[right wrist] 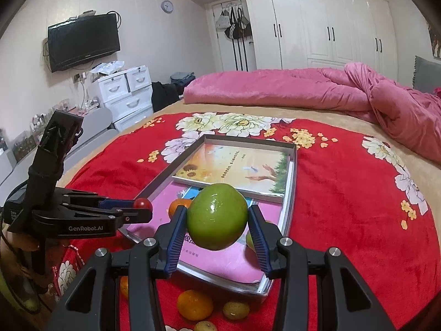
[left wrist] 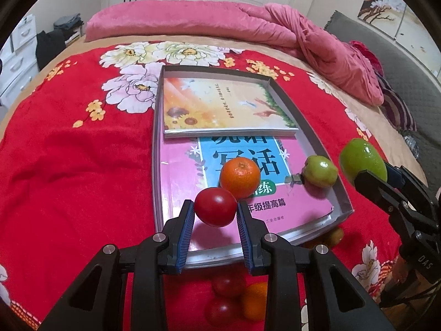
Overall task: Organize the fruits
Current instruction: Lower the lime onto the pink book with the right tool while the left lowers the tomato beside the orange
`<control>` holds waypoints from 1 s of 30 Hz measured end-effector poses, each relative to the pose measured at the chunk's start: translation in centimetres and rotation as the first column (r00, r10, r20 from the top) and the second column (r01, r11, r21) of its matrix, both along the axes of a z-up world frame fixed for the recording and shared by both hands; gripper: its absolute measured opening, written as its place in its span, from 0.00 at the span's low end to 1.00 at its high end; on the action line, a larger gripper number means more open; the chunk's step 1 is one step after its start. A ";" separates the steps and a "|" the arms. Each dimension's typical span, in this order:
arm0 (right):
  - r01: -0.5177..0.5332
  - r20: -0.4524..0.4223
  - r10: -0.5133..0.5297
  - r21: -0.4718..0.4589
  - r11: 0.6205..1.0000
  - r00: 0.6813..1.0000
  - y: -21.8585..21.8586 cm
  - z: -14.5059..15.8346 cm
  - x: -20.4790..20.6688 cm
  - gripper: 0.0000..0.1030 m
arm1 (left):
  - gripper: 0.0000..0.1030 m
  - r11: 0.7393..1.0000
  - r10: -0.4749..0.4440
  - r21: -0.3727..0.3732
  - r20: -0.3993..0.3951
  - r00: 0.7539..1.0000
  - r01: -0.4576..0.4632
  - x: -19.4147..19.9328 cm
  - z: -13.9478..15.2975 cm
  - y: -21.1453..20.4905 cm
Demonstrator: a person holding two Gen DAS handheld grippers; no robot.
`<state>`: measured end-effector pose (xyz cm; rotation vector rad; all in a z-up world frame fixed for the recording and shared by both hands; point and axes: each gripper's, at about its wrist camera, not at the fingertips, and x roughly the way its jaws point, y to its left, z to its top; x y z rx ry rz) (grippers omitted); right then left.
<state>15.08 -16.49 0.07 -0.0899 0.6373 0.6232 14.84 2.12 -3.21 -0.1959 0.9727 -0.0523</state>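
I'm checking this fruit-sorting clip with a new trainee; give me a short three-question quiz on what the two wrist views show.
1. True or false: the left gripper is empty.
2. What does the right gripper hold? A) an orange B) a green fruit C) a book
3. Fill in: inside the tray, an orange and a small green fruit rest on a ____ book.

Key:
1. False; its jaws grip a red tomato.
2. B, the large green fruit.
3. Pink; the pink book.
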 end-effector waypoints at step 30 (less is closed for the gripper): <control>0.001 -0.129 -0.015 -0.107 0.994 0.991 1.7 -4.5 1.3 0.44 | 0.32 1.000 -0.009 -0.004 -0.048 0.999 0.009 0.2 -1.5 0.0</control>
